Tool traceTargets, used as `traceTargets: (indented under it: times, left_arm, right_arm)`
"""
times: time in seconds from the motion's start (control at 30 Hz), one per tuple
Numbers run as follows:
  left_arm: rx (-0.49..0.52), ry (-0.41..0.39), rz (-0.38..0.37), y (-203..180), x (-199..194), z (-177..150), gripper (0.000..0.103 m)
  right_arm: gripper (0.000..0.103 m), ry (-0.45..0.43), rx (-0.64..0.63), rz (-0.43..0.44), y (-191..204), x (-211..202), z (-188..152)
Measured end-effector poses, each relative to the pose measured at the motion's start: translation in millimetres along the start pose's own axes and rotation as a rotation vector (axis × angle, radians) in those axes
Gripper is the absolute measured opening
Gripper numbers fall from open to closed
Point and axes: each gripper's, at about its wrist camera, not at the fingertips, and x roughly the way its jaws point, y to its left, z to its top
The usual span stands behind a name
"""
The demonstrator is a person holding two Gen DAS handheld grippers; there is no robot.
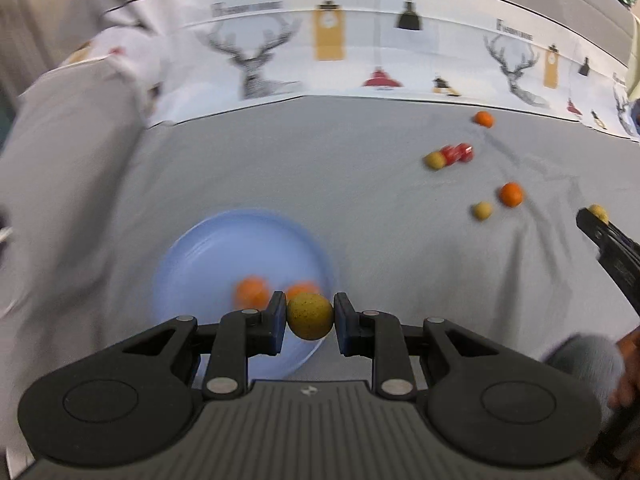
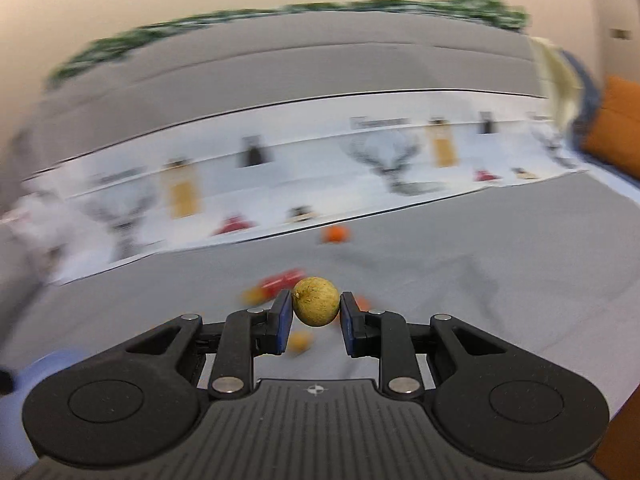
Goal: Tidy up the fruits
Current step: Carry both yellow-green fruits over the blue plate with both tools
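Each gripper — left (image 1: 310, 316), right (image 2: 315, 307) — clamps one yellow fruit; two oranges (image 1: 251, 291) on one blue plate (image 1: 208, 256).

matt grey cloth (image 1: 360, 168) (glossy blue plate (image 1: 208, 248))

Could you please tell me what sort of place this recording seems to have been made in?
Probably a home living room: the fruits lie on a grey sheet that seems draped over a sofa or bed, with a deer-print cloth behind, an orange cushion and a blue plate.
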Motion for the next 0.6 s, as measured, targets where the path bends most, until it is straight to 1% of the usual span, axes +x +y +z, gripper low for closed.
traceTargets:
  times: [0.13, 0.2, 0.27, 0.43, 0.53, 0.6]
  left_arm:
    - [-0.05, -0.011, 0.005, 29.7, -35.8, -37.6, 0.028]
    - [-0.063, -0.017, 0.003, 40.1, -50.3, -54.1, 0.028]
    - [-0.083, -0.031, 0.004, 48.7, -63.8, -69.1, 0.028]
    - [-0.134, -0.08, -0.008, 63.3, -90.3, -98.6, 0.028]
    - [-0.153, -0.116, -0.001, 67.8, -102.0, -112.7, 0.028]
    - [-0.163, -0.129, -0.004, 70.1, -106.9, -119.2, 0.028]
  right_arm:
    - [0.027, 0.061, -0.051, 0.183, 34.6, -59.4, -10.7]
    - [0.027, 0.082, -0.088, 0.254, 54.7, -83.3, -16.5]
    - [0.027, 0.085, -0.13, 0.313, 73.8, -103.8, -21.9]
    - [0.027, 0.077, -0.25, 0.405, 113.1, -142.0, -34.8]
    - [0.027, 0.074, -0.301, 0.427, 126.8, -155.7, -37.9]
    - [0.027, 0.077, -0.316, 0.426, 130.1, -161.0, -39.4]
